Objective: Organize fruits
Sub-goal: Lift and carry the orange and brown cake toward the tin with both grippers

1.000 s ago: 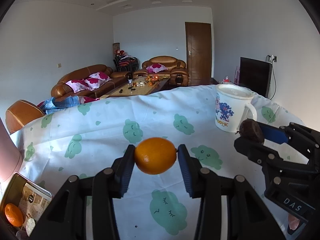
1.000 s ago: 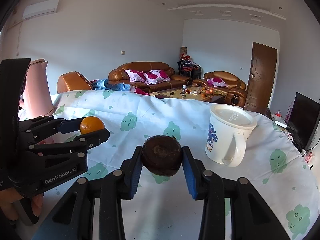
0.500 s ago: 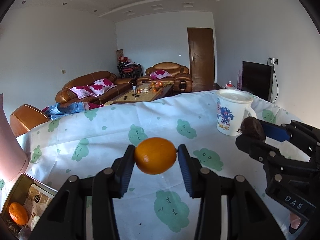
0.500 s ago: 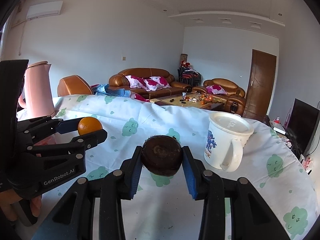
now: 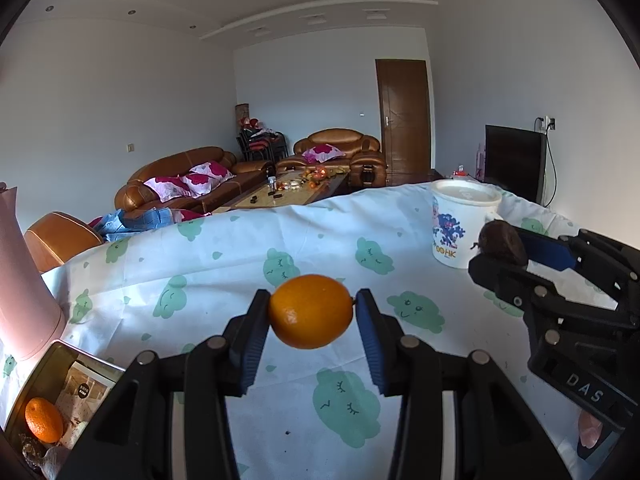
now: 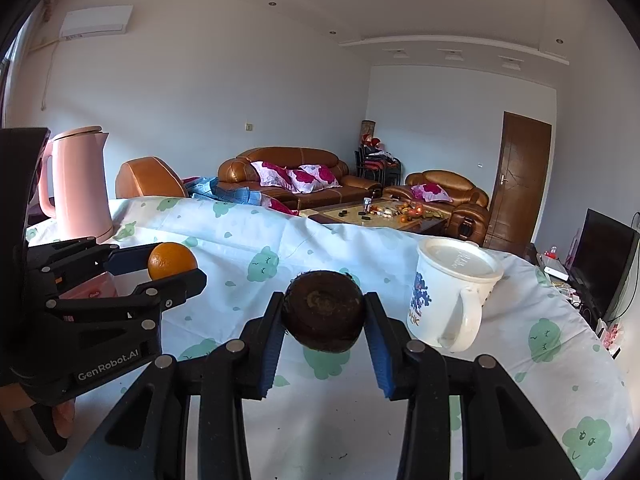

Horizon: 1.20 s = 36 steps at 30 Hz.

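Note:
My left gripper is shut on an orange and holds it above the cloth-covered table. The same orange shows in the right wrist view. My right gripper is shut on a dark brown round fruit, also held above the table; it shows at the right of the left wrist view. An open metal tin at the lower left holds another orange and packets.
A white lidded mug with a cartoon print stands on the table to the right. A pink kettle stands at the far left. Sofas, a coffee table and a door lie beyond the table's far edge.
Both grippers have risen and tilted upward with their fruits still held; more of the ceiling and the kettle show now.

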Each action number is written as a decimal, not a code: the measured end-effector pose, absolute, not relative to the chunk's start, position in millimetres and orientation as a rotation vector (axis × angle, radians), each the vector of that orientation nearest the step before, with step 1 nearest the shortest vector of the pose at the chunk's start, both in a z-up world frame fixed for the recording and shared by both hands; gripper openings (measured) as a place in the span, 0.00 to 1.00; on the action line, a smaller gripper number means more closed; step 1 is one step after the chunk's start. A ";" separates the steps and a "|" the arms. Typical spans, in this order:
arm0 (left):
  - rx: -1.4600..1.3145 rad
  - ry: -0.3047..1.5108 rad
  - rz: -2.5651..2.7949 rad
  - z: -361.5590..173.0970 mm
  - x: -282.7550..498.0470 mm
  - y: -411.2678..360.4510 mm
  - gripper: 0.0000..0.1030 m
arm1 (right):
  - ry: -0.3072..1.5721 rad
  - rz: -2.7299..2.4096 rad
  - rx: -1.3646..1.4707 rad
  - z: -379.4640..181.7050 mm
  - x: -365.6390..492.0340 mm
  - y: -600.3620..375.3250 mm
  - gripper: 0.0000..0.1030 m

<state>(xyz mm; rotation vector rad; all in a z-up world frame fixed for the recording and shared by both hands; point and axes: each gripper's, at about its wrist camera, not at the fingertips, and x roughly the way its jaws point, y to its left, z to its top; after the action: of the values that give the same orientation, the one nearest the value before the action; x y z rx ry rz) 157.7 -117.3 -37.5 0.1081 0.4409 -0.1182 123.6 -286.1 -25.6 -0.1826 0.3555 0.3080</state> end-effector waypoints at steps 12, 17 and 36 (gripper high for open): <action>0.083 0.472 -0.116 -39.1 145.4 -102.8 0.44 | 0.323 0.339 -0.205 -24.5 105.2 -273.8 0.40; 0.074 0.480 -0.119 -39.5 139.0 -97.4 0.44 | 0.317 0.344 -0.228 -24.4 98.3 -267.8 0.40; 0.070 0.465 -0.125 -33.6 110.9 -79.7 0.44 | 0.346 0.437 -0.205 -26.1 72.5 -240.9 0.40</action>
<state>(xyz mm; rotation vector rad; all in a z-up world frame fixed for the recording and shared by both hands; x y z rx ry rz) 110.9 -79.7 -33.6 0.0699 0.4651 -0.1253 72.5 -240.9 -26.1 -0.2049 0.3459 0.4370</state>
